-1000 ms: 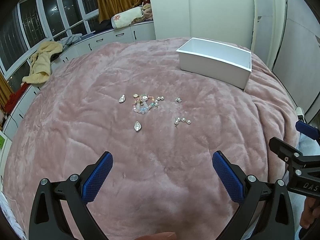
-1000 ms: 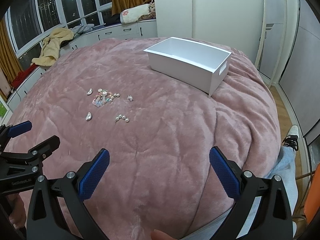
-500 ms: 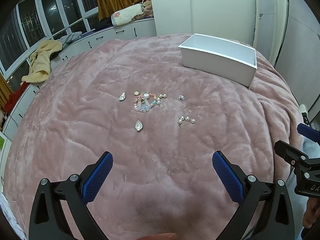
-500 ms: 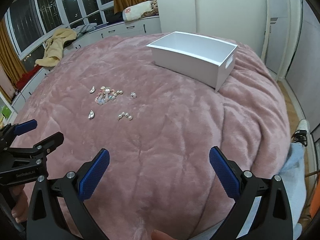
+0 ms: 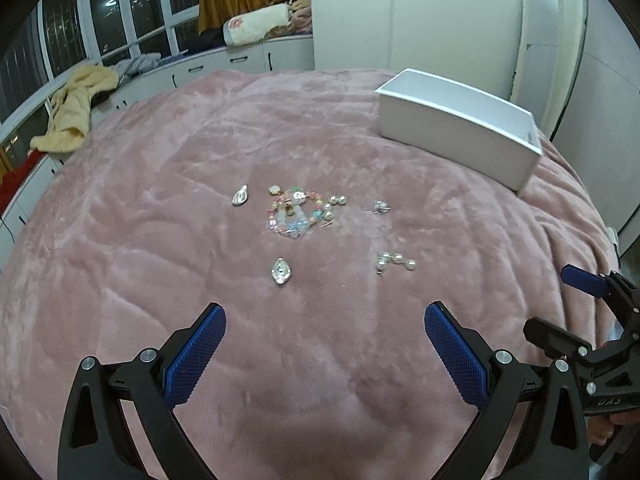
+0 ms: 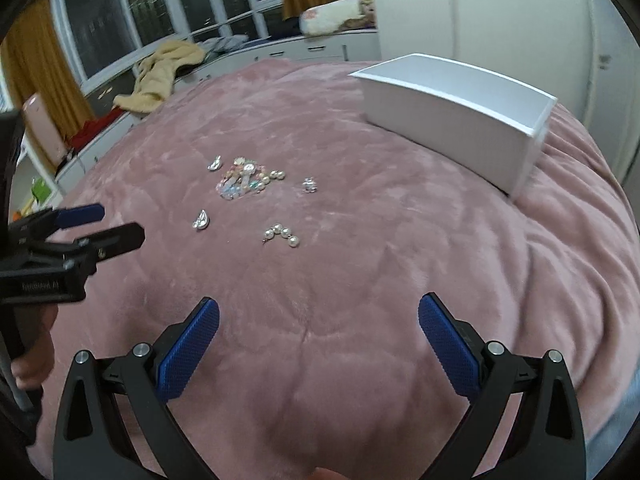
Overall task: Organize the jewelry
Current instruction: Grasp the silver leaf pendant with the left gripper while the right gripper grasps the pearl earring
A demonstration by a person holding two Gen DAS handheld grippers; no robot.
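Both the left gripper and right gripper hover with jaws apart and empty. The pearl strand lies ahead of the right jaws, nearer them, its long axis crosswise; the white box sits beyond.

A fuzzy pink plush bedspread carries a plain white rectangular box, silver leaf-shaped charms, white pearl beads and a pastel multicoloured bead bracelet. Both black-framed tongs wear blue pads textured with a fine grid.
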